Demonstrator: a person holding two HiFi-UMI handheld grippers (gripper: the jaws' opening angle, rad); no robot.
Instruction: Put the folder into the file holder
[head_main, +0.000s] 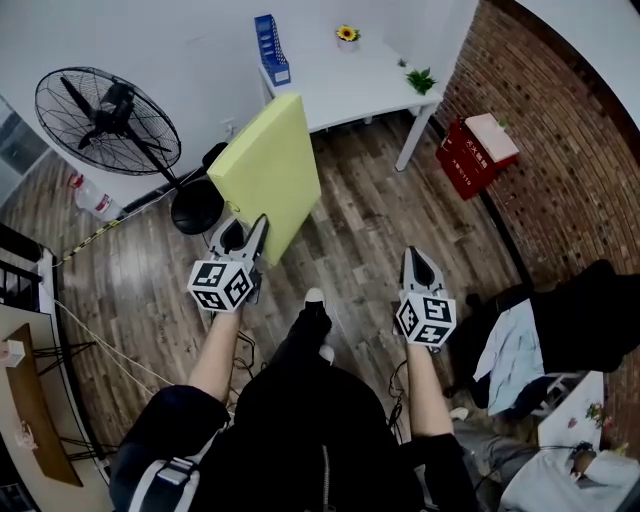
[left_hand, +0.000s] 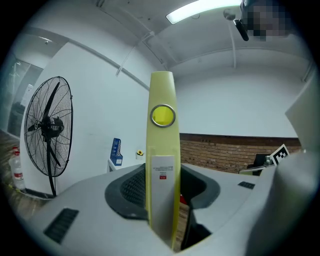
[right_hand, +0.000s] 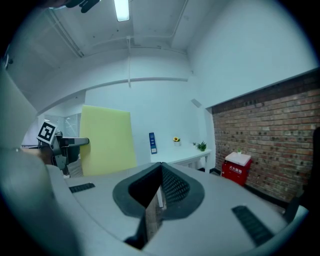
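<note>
The yellow-green folder stands upright above the wooden floor, with my left gripper shut on its lower edge. In the left gripper view the folder's spine, with a ring hole and a white label, fills the gap between the jaws. The blue file holder stands on the far left corner of the white table, well ahead of the folder; the blue file holder is also small and distant here. My right gripper hangs at the right, shut and empty. It faces the folder and the file holder.
A large black standing fan is at the left, with a water bottle beside it. A potted sunflower and a small plant share the table. A red box sits by the brick wall. Clothes drape a chair at right.
</note>
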